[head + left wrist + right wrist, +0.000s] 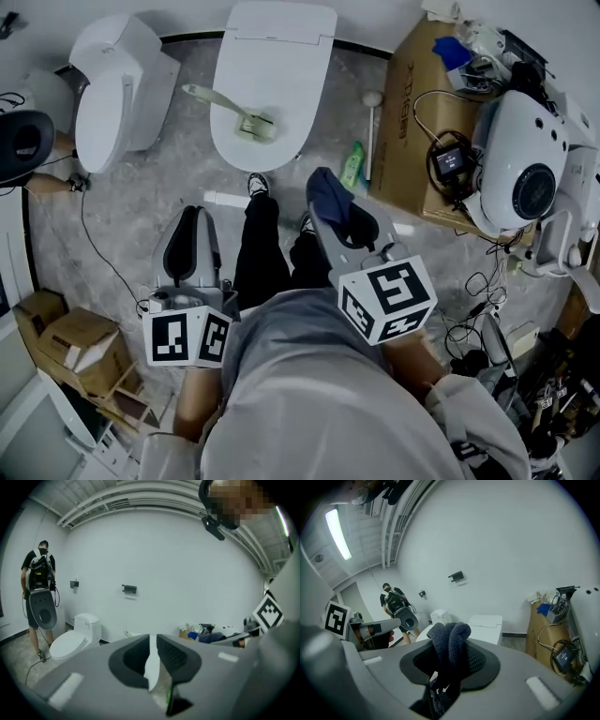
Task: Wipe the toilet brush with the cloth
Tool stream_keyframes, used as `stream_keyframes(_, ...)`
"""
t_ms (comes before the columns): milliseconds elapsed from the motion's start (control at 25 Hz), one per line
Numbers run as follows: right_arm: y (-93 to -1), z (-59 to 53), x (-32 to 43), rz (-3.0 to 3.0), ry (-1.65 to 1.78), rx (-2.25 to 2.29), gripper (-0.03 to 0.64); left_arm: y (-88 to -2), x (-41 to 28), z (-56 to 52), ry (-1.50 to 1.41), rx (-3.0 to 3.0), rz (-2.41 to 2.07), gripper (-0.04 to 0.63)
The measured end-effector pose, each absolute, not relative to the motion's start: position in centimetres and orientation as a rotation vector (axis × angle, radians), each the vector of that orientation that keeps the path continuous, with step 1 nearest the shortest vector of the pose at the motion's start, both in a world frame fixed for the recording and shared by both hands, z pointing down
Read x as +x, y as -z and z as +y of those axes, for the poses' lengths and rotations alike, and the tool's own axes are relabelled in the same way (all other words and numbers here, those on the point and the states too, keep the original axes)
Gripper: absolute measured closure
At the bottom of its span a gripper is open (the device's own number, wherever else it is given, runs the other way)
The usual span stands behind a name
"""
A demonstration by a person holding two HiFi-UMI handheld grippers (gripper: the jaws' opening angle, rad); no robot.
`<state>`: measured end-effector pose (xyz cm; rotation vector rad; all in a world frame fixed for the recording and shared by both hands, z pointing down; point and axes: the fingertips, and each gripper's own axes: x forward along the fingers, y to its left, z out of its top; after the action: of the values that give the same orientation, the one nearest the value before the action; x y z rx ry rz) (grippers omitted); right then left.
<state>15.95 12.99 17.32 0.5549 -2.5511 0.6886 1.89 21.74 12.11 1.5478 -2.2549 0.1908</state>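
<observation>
Right gripper (pixel 349 225): jaws clamped on a dark blue knitted cloth (pixel 326 195). Left gripper (pixel 192 220): jaws all but together, empty. The pale green plastic toilet brush (pixel 234 114) lay loose on the closed white toilet lid (pixel 281 47), well ahead of both. Wiped unheld, it would probably slide off the rounded rim. The floor was open to the left, while a green bottle (pixel 352 165) and a cardboard box (pixel 403 103) crowded the right.

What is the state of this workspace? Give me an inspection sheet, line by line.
Surface: grey floor, closed toilet lid.
Job's things: toilet brush lying on that lid; dark cloth in right claw.
Clutter: green bottle and cardboard box on floor.
Grippers: left claw shut, empty; right claw shut on cloth.
Cables: black cable across floor at left.
Surroundings: second toilet; person standing near it.
</observation>
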Motion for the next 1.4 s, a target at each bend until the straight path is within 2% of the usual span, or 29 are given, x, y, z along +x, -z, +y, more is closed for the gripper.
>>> stream_keyframes(400, -18.8, 9.5, 11.9, -2.524, -0.747, 0.62, 0.518, -14.2, -5.6, 15.0, -0.224, 1.595, -2.201, 0.595)
stream_keyframes(920, -20.3, 6.3, 2.8, -2.451, -0.782, 0.644, 0.515, -20.5, -15.1, 8.2, -0.243, 1.668, -1.988, 0.595)
stream_keyframes(1400, -24.5, 2.3, -3.4, -2.355, -0.917, 0.725, 0.509, -25.4, -18.0, 4.6, -0.196, 1.722, -1.738, 0.595)
